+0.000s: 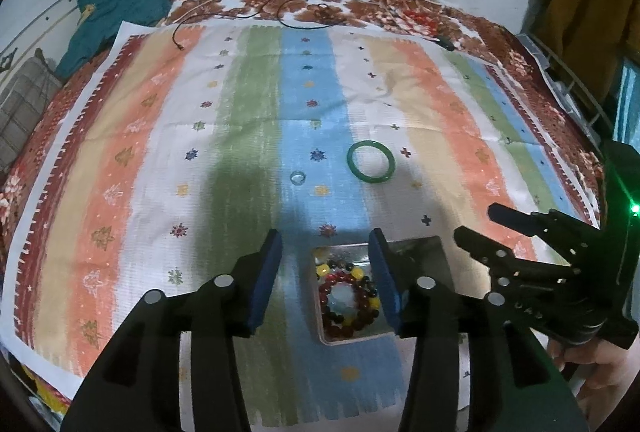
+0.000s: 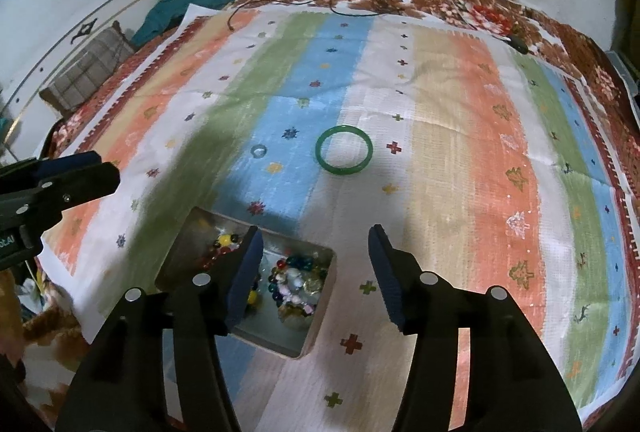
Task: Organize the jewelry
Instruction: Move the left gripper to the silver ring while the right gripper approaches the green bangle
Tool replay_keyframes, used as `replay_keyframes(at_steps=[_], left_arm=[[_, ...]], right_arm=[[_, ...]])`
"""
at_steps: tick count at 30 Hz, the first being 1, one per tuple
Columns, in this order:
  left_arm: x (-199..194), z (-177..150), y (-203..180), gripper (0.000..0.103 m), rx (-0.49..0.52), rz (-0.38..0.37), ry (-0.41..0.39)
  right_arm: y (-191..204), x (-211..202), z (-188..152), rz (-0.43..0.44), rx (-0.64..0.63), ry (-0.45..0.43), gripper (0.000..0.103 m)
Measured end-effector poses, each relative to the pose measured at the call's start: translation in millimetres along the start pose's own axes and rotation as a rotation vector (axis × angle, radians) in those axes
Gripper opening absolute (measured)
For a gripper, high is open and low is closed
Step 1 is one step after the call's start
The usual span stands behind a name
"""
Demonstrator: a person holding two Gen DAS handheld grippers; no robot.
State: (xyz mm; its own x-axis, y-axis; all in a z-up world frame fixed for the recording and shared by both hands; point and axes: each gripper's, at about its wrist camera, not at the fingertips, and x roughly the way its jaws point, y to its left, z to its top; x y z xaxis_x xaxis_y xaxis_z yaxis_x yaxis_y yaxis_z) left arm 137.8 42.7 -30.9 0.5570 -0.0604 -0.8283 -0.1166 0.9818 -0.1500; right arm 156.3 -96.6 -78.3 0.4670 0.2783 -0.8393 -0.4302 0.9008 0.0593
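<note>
Left tool (image 1: pixel 326 272) held open and empty above metal tin (image 1: pixel 416 248) of beaded bracelets (image 1: pixel 348 296), right tool (image 2: pixel 316 272) likewise open and empty, green bangle (image 2: pixel 345 151) and small ring (image 2: pixel 258 151) laid at twelve o'clock of the tin on striped cloth (image 2: pixel 460 151)

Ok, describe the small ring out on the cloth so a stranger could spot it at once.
Start from the striped cloth covering the bed and find its blue stripe. Beyond the metal tin of beads, the small ring lies flat on that stripe, left of the green bangle. It is clear and glassy and far smaller than the bangle.
</note>
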Motion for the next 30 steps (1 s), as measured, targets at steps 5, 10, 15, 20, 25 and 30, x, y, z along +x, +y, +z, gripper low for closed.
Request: replay_keyframes(at_steps=[5, 10, 15, 20, 25, 30], left_arm=[[12.6, 3.8, 2.9, 0.047, -0.003, 0.033, 0.015], [20.7, 9.3, 5.7, 0.052, 0.001, 0.055, 0.012], [33.1, 12.3, 7.4, 0.053, 0.009, 0.076, 0.034], [42.3, 17.2, 4.6, 0.055, 0.018, 0.08, 0.046], [51.5, 21.5, 1.5, 0.057, 0.031, 0.08, 0.057], [62.6, 24.7, 5.9, 0.061, 0.012, 0.087, 0.073]], right_arm=[[-3.2, 4.7, 5.8, -0.012, 0.0, 0.001, 0.06], [-8.3, 10.8, 12.1, -0.025, 0.006, 0.002, 0.061], [-18.4, 18.0, 19.8, -0.051, 0.034, -0.006, 0.064], [-28.6, 31.0, 26.2, -0.064, 0.052, 0.017, 0.067], [-30.3, 40.6, 29.9, -0.074, 0.05, 0.035, 0.068], [-32.6, 48.2, 35.3, -0.081, 0.05, 0.037, 0.069]])
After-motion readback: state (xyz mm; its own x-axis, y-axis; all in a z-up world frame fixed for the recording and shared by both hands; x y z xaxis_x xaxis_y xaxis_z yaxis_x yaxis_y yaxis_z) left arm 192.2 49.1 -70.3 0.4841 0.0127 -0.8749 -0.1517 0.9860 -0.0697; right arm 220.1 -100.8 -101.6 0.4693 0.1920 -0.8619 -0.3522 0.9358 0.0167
